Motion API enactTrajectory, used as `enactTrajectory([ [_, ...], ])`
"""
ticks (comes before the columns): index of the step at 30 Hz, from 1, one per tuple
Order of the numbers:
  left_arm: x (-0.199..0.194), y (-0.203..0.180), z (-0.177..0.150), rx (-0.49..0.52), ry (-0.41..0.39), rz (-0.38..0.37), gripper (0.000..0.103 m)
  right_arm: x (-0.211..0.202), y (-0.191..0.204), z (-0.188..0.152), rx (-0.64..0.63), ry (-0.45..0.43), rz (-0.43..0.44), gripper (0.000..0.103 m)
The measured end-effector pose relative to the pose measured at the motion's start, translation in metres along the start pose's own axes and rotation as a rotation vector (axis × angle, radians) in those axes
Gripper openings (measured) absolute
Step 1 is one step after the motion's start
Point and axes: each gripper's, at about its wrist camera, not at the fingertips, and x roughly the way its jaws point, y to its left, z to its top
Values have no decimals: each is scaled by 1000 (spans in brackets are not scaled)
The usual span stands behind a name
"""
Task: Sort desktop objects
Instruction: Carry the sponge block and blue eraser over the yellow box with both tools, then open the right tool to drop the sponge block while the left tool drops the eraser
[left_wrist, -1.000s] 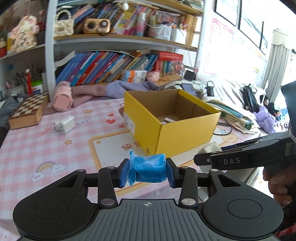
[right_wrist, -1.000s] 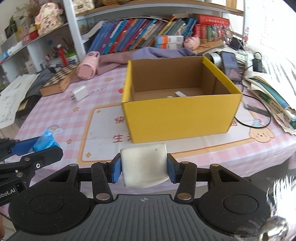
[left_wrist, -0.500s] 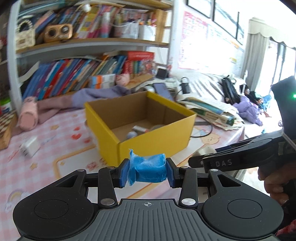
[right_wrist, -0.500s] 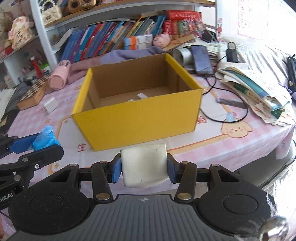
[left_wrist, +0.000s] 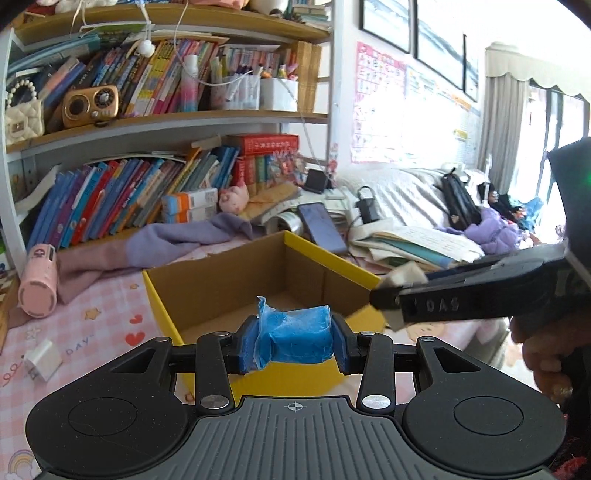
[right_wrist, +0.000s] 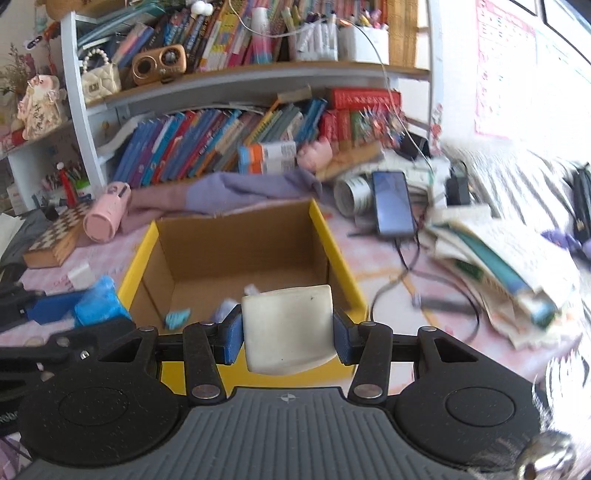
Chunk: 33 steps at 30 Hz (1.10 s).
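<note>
Left wrist view: both grippers hang over the open yellow box (left_wrist: 343, 269), each clamped on one small thing.

On the left gripper (left_wrist: 293, 341) the blue pads press a blue wrapped block (left_wrist: 295, 334) from both sides, its crinkled wrapper sticking up at one end; this block hides most of the box floor behind it. The right gripper (right_wrist: 288, 332) grips a white eraser-like block (right_wrist: 290, 326), which covers the near right part of the box floor. In the right wrist view a small light-blue piece (right_wrist: 177, 317) and a pale scrap beside it lie inside the box, too blurred to name. The books (right_wrist: 491, 254) and phone (right_wrist: 393, 203) to the right are smeared by motion. A hand (left_wrist: 546, 358) shows only in part at the left view's right edge.
</note>
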Motion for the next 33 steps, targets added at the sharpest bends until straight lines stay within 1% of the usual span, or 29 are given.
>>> enactTrajectory([
  [6,34,5,9,-40,50,66,39,38,-11,25,-52,20,81,45],
  [10,55,9,12,-77,90,114,39,68,-16,38,-88,64,140,45],
  [15,80,18,14,-130,151,178,39,111,-14,51,-145,140,193,45],
  [17,90,20,16,-132,176,202,39,130,-11,58,-173,170,218,45],
  [20,109,23,23,-99,215,234,39,157,-4,68,-218,206,256,45],
  [24,137,28,27,-70,289,251,39,191,7,78,-281,259,283,45],
  [28,156,33,23,-81,365,252,39,220,12,79,-311,326,298,45],
  [33,163,31,21,-64,397,260,40,238,12,74,-300,388,316,45],
])
